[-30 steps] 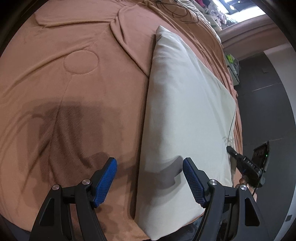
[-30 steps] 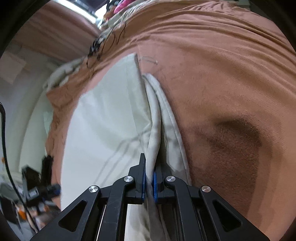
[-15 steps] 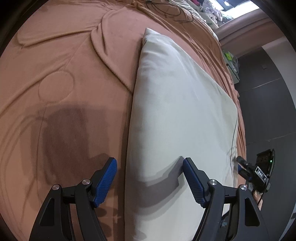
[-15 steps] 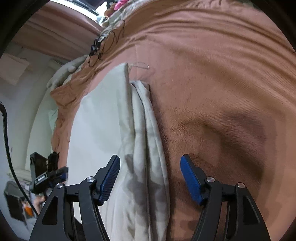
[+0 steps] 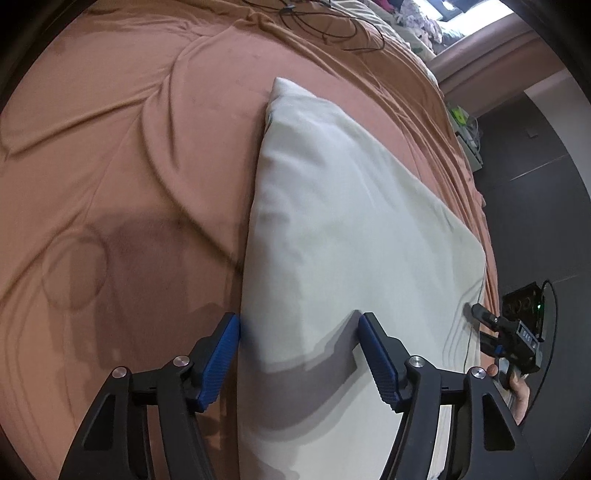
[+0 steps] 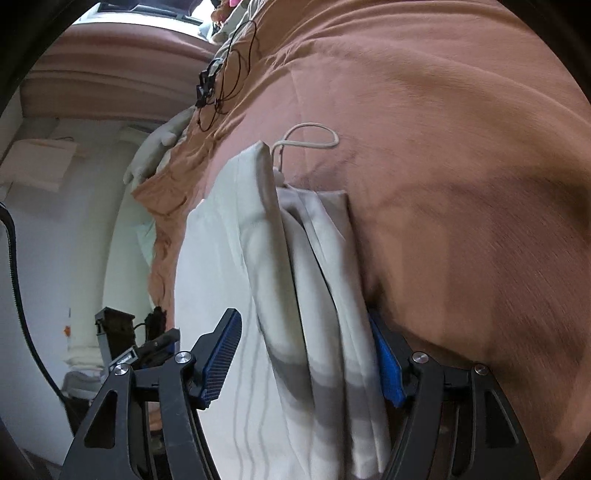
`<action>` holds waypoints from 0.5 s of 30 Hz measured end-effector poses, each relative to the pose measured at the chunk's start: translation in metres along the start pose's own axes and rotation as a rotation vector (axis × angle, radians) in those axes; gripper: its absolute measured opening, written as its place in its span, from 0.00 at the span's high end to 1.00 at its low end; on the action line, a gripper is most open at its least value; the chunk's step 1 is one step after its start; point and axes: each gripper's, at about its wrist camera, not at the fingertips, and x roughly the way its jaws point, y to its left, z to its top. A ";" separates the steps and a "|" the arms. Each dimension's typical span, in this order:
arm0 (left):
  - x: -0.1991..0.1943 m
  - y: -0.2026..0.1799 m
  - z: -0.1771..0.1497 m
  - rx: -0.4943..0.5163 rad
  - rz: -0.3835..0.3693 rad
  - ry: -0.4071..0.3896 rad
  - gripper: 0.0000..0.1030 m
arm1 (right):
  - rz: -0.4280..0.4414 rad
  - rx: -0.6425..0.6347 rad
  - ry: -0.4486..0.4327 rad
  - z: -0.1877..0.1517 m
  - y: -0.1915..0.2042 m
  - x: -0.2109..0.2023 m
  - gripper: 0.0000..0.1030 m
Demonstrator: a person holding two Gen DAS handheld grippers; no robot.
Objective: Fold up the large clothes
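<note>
Folded cream garment (image 5: 354,236) lies flat on brown blanket (image 5: 122,166) covering bed. Left tongs (image 5: 299,332) spread wide, gripping nothing, straddling garment's near left edge; left blue pad over blanket, right pad over cloth. Right tongs (image 6: 306,354) also spread apart, low over stacked folded layers (image 6: 321,266) at garment's edge; right pad partly hidden behind cloth. White drawstring loop (image 6: 310,136) rests on blanket beyond garment's far corner. Black cables (image 5: 325,26) lie at bed's far end.
</note>
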 end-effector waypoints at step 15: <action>0.016 0.002 0.037 -0.041 0.027 -0.030 0.50 | -0.029 0.037 0.008 0.013 -0.002 0.017 0.72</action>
